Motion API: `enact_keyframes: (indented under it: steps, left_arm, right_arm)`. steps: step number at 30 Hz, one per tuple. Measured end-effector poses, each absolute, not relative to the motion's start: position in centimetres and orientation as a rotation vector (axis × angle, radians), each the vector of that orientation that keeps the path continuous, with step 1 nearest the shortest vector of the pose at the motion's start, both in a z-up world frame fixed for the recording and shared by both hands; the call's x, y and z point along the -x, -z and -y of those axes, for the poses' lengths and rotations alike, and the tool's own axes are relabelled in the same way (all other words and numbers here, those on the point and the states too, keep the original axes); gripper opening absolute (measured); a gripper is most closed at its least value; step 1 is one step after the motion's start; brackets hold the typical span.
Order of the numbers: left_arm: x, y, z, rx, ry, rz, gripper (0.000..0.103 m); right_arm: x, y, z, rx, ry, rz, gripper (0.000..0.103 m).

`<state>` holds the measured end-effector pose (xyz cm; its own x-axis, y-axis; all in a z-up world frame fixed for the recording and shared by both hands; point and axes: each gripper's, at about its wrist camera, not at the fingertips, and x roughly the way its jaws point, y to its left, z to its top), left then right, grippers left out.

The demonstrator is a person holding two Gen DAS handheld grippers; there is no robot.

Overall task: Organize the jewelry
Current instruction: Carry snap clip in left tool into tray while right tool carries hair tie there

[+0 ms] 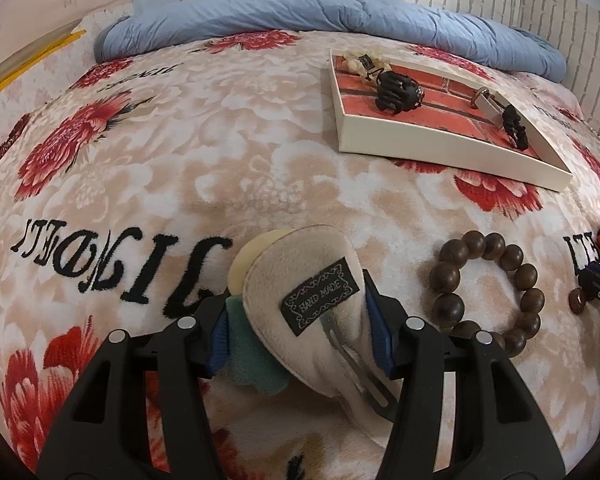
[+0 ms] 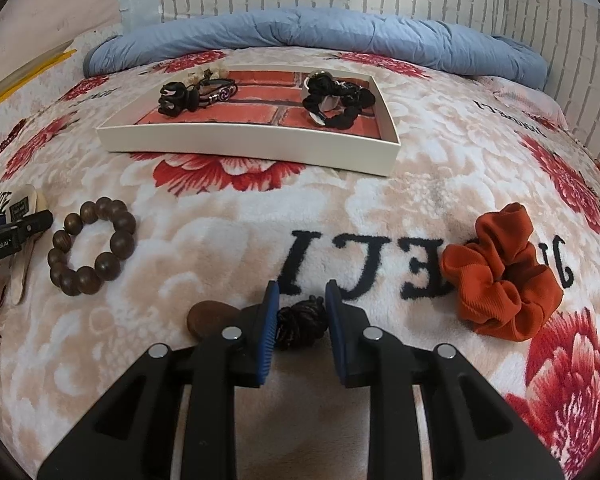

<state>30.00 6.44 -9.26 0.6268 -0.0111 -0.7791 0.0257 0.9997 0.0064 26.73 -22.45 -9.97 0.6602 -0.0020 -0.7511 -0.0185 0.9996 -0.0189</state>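
My left gripper [image 1: 300, 320] is shut on a beige plush hair clip [image 1: 304, 276] with a black "HAND MADE" tag and a metal snap clip, low over the blanket. A brown wooden bead bracelet [image 1: 488, 284] lies just right of it; it also shows in the right wrist view [image 2: 92, 246]. My right gripper [image 2: 302, 312] has its jaws around a dark brown knotted cord [image 2: 300, 322] with a flat brown pendant [image 2: 210, 316] at its left; the pads stand slightly apart from the knot. An orange scrunchie [image 2: 500, 276] lies to the right. A white tray [image 2: 252, 146] holds hair claws and bands.
The tray [image 1: 440, 152] has a brick-pattern floor and holds a black claw clip [image 1: 396, 90], a black scrunchie [image 2: 336, 98] and a leather band. A folded blue duvet [image 2: 320, 36] lies along the far edge below a white brick wall. The flowered blanket covers the bed.
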Motion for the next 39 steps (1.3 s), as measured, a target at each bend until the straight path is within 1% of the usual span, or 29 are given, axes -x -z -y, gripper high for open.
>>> enact_keyframes:
  steps: [6, 10, 16, 20, 24, 31, 39]
  left_arm:
    - [-29.7, 8.7, -6.6, -0.003, 0.040, -0.872, 0.054]
    - [-29.5, 8.1, -6.3, -0.012, 0.056, -0.851, 0.054]
    - [-30.2, 4.6, -5.3, -0.034, 0.079, -0.772, 0.054]
    - [-32.6, 2.2, -3.9, -0.038, 0.101, -0.723, 0.054]
    - [-35.5, 0.5, -1.8, -0.049, 0.112, -0.656, 0.055]
    - [-41.2, 0.9, 1.7, -0.061, 0.153, -0.625, 0.055]
    - [-46.7, 4.3, 3.1, -0.068, 0.128, -0.680, 0.055]
  right_arm:
    - [-26.1, 9.3, 22.6, 0.019, -0.027, -0.805, 0.023]
    - [-25.6, 7.6, 22.5, 0.025, -0.041, -0.740, 0.023]
    - [-26.3, 3.4, 23.0, 0.020, -0.054, -0.638, 0.022]
    - [-28.7, 1.2, 23.5, 0.011, -0.051, -0.596, 0.022]
    - [-31.5, 0.3, 23.7, 0.020, -0.036, -0.566, 0.022]
    - [-37.5, 1.6, 24.6, 0.013, -0.001, -0.572, 0.022]
    - [-43.7, 4.6, 24.9, 0.008, 0.033, -0.627, 0.022]
